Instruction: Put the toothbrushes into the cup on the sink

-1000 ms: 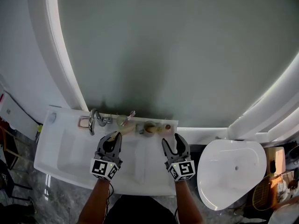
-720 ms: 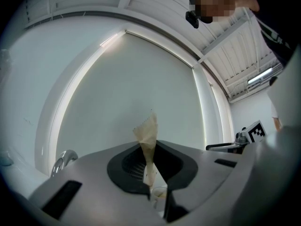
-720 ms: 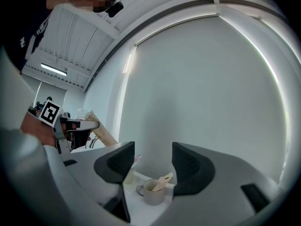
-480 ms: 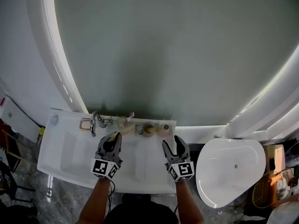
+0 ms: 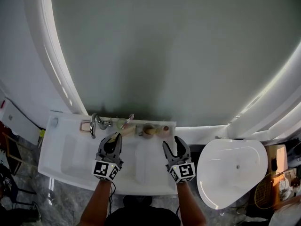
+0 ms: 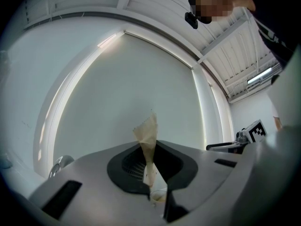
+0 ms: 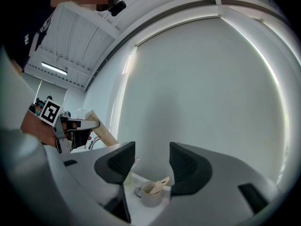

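The lower end of the wrapped toothbrush (image 6: 147, 138) is hidden between the closed jaws of the left gripper (image 6: 153, 175). Just below them only a sliver of a pale rim (image 6: 158, 195) shows. The left-hand jaw of the right gripper (image 7: 148, 161) covers most of a pale object (image 7: 128, 178). In the head view, the ledge items (image 5: 149, 129) ahead of both are too small to name.

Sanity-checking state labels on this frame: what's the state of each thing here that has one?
left gripper: jaws shut on the wrapped toothbrush.
wrapped toothbrush: held, sticking out past the jaws, not yet in a cup.
right gripper: jaws apart, nothing between them.
cup: upright on the back ledge of the sink, with a beige toothbrush leaning in it.
faucet: no running water visible.
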